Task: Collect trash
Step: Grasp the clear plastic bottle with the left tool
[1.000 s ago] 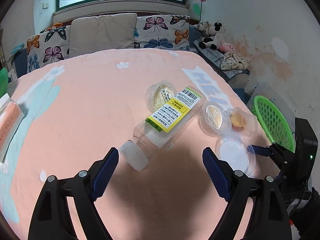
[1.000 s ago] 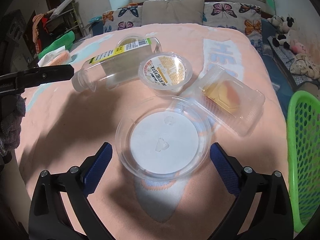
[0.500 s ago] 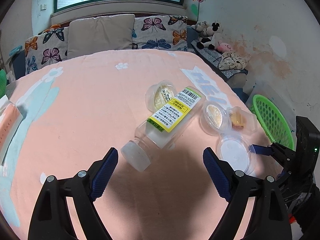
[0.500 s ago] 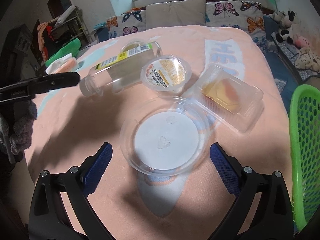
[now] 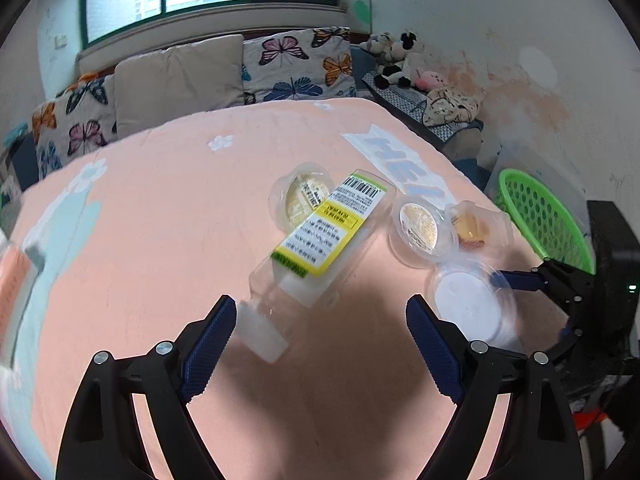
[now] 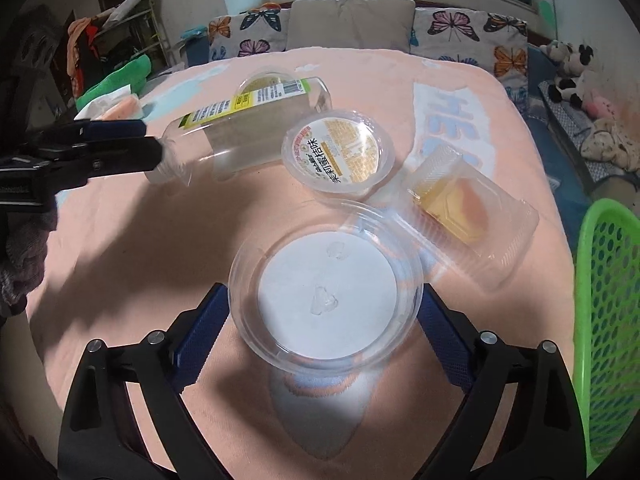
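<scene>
Between the blue pads of the right claw (image 6: pixel 322 334) sits a round clear lid (image 6: pixel 326 292) with a white disc inside; the jaws are closing, their pads right at its rim, no firm squeeze visible. Just beyond lie a sealed jelly cup (image 6: pixel 338 152) and a clear clamshell box (image 6: pixel 464 208), which touches the lid's far edge. Left of these, the left claw (image 5: pixel 322 344) hangs open over the capped neck of an empty bottle (image 5: pixel 320 240) lying on its side, with its left pad close beside the cap. Another small cup (image 5: pixel 300 196) rests against the bottle. Everything sits on a pink-covered bed (image 5: pixel 160 220). A green basket (image 6: pixel 608 320) stands off the bed's right edge.
</scene>
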Available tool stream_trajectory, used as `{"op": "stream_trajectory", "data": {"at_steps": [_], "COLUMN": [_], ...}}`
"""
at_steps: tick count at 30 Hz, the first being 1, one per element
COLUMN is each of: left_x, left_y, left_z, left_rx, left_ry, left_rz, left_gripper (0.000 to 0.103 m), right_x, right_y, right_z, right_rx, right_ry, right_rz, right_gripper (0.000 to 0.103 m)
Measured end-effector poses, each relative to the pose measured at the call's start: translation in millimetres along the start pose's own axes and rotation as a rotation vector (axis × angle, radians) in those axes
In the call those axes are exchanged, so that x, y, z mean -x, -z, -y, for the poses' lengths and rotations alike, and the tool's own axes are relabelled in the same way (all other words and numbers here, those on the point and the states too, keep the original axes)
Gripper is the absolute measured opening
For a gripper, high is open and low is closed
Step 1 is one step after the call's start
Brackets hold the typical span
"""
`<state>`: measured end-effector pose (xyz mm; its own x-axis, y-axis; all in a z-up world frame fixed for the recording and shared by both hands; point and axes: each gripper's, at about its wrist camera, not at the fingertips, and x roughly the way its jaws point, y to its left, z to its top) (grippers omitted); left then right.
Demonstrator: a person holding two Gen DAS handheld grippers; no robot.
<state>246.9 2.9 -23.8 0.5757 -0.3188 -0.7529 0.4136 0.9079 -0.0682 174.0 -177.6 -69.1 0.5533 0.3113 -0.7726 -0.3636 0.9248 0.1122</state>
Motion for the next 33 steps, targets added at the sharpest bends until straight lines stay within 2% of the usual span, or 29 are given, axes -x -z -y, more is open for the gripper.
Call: {"op": "stream_trajectory", "data": {"at_steps": [5,9,12,24,33], "left_x": [-14.1,-29.8,-38.0,-66.1,-58.0], "left_y": [-17.2,-31.4,-38.9,-47.0,-41.8], "left_z": [5.5,9.6,8.9,9.4,16.6], "left_rx": [-0.076,-0.136,-0.15,-0.197,-0.204], "left_ry": [-0.012,0.004,0.034,0.044,-0.006], "left_rz": [-0.016,-0.045,-0.067,-0.135,-0.1], "left_gripper": [0.082,0.076,0.074,0.062,0.051], "right_x": [8.5,19.8,27.9,43.5,57.4], "right_y": [2.8,3.7,5.5,12.5,15.2], "right_z": [5.1,9.4,15.7,24.7,25.6], "right_rx": [-0.008,-0.02,-0.038,-0.077,-0.083], "right_ry": [-0.004,-0.013,-0.026,-0.055,-0.051], "right_rz": [0.016,0.03,0.037,0.043,0.064], "right_gripper": [0.092,0.092,0.092,0.092,0.092]}}
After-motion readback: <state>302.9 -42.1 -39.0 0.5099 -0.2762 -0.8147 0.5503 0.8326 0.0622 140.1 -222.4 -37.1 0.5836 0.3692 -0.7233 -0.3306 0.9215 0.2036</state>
